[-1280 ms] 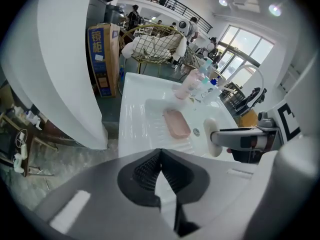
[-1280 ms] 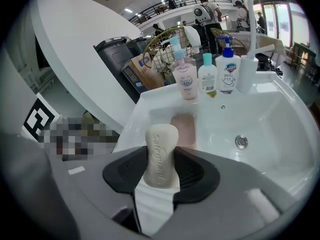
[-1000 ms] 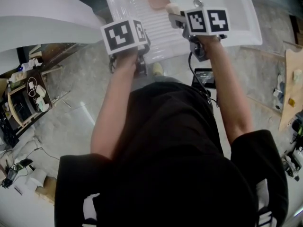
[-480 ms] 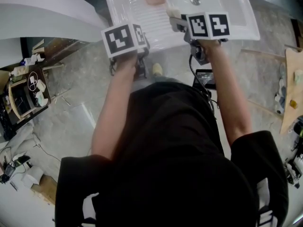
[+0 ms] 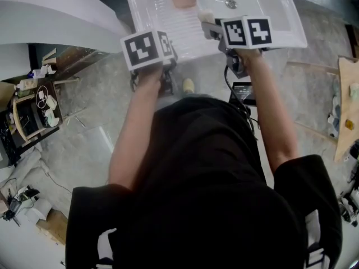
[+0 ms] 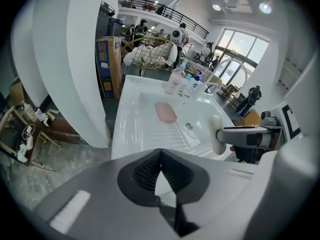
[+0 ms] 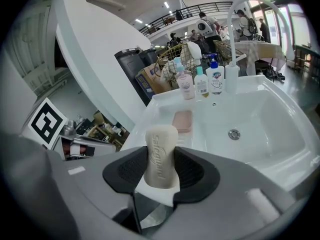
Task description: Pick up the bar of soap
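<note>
Well, the right gripper (image 7: 161, 170) has the bar of soap (image 7: 160, 149) between its two dark pads. The jaws stand quite wide apart, because the soap fills the gap, and both pads press on its flat sides. The soap is cream-coloured and stands up on its end. Its top half pokes out past the pads.

From the head view, the soap (image 5: 205, 17) hangs in the air over the front edge of the white sink (image 5: 291, 35), close to the ribbed part. It does not touch the sink.

The left gripper (image 6: 159, 171) has its jaws pressed together with nothing in them. It waits near the front left corner of the sink.

A pink pad (image 7: 182, 120) lies on the ribbed part (it could be a soap dish or a sponge, I can't tell). Some bottles (image 7: 200, 81) stand along the back edge by the tap (image 7: 235, 39).

So the pick-up looks done. What could go wrong? I think soap is slippery, so it may slide out if the jaws loosen or the gripper tips over. Then it would drop into the sink, or onto the floor, since it hangs right at the front edge. A very hard squeeze could make it shoot out too.
</note>
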`<state>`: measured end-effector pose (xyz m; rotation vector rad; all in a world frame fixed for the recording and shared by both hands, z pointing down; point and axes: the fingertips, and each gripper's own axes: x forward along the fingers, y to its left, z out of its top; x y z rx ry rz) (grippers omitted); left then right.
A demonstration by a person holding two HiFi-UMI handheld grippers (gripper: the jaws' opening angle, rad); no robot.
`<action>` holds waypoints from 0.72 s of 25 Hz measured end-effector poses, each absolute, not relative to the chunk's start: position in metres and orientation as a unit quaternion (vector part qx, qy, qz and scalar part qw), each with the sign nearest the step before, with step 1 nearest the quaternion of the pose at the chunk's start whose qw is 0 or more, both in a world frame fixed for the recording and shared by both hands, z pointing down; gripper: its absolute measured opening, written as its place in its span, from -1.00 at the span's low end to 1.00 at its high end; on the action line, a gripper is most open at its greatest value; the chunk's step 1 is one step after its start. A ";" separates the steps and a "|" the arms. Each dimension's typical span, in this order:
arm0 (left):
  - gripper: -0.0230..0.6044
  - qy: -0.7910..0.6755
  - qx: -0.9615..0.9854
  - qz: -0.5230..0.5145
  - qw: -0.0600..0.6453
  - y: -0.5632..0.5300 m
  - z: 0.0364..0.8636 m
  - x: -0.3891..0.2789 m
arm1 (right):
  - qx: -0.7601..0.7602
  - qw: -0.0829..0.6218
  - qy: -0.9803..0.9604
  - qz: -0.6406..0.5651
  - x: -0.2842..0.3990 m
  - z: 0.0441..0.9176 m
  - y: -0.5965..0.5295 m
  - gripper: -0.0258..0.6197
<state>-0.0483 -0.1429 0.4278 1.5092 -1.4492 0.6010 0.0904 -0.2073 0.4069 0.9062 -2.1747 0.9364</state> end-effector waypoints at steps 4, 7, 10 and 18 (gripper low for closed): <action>-0.93 -0.592 0.615 0.241 0.461 -0.144 0.425 -0.049 | 0.342 0.300 -0.819 0.349 0.092 0.406 -0.207 -0.34; -0.93 -0.594 0.616 0.238 0.460 -0.145 0.424 -0.049 | 0.341 0.300 -0.820 0.348 0.091 0.406 -0.207 -0.34; -0.93 -0.595 0.616 0.237 0.459 -0.145 0.423 -0.049 | 0.338 0.300 -0.822 0.347 0.090 0.406 -0.207 -0.34; -0.93 -0.595 0.617 0.235 0.457 -0.150 0.423 -0.048 | 0.336 0.304 -0.824 0.340 0.089 0.405 -0.211 -0.34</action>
